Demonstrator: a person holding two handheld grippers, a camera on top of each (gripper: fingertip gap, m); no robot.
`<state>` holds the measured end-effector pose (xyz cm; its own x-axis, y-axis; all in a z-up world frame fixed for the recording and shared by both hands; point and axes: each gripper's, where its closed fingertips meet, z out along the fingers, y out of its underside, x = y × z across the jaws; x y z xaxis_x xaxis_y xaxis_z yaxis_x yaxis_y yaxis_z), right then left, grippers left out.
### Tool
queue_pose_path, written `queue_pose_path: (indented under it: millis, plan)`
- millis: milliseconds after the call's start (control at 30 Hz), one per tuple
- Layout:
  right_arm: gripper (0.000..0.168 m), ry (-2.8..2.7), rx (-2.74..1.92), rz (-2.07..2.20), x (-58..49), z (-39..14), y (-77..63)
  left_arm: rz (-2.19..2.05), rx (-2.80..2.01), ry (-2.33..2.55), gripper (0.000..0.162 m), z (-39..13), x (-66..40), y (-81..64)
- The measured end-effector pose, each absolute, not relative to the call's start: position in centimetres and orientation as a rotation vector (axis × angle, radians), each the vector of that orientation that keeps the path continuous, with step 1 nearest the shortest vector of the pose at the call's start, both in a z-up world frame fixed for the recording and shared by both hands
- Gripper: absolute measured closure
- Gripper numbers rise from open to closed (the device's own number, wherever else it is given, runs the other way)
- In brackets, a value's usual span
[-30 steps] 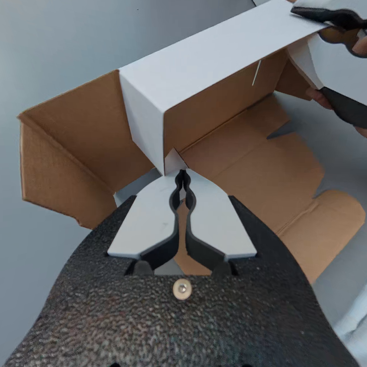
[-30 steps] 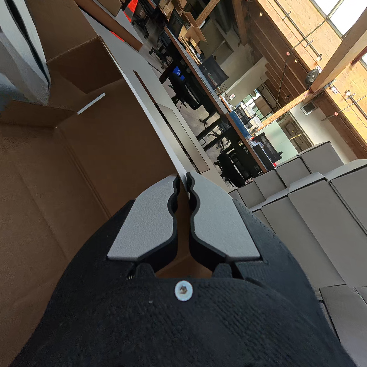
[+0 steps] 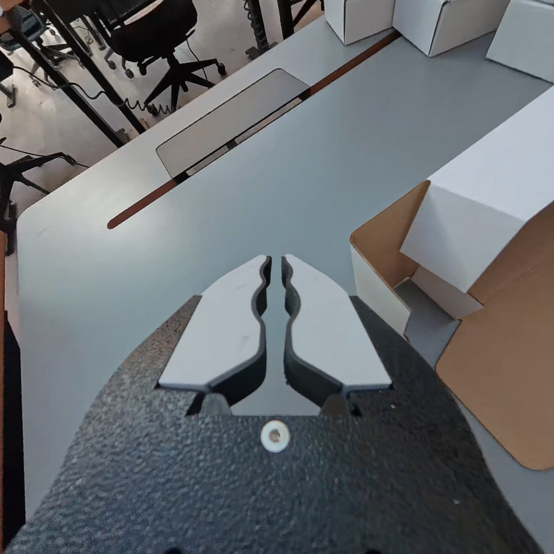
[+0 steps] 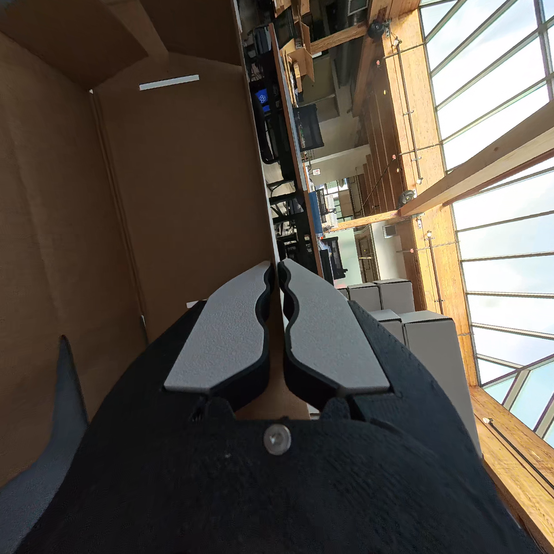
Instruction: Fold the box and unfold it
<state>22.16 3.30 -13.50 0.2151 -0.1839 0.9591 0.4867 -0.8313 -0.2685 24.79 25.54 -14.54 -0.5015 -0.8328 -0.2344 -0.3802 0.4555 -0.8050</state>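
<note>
**One gripper freed, one panel held**

One second earlier the left gripper [image 3: 276, 260] had been pinched on a corner flap of the box [image 3: 467, 239]; it was now found withdrawn, jaws parted by a narrow gap, nothing between them, over bare grey table [image 3: 209, 239]. The box lay at its three o'clock, partly raised, brown inside, white outside. The right gripper [image 4: 275, 266] was seen clenched on the edge of a wall panel [image 4: 186, 180], as before. Support was judged to have passed to the right side alone.

Stacked finished boxes [image 3: 419, 24] at one o'clock and the box's outer form were shown only by the left view. The grip itself, and a slot [image 4: 169, 82] at eleven o'clock, were shown only by the right.
</note>
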Motion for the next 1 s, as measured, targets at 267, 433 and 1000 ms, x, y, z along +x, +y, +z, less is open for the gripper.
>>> queue_pose_path:
  millis: [267, 433, 1000]
  plan:
    - [0.166, -0.356, -2.051, -1.727, 20.8, -13.4, 3.1, -1.132, -0.811, 2.326, 0.161, -18.1, 24.3, 21.6]
    - [0.166, -0.297, -2.173, -1.885, 20.7, -13.6, 2.7, -1.193, -0.792, 2.274, 0.162, -17.9, 23.0, 21.2]
    - [0.163, -0.206, -2.32, -2.005, 20.5, -14.2, 2.6, -1.243, -0.836, 2.154, 0.162, -17.5, 18.2, 17.5]
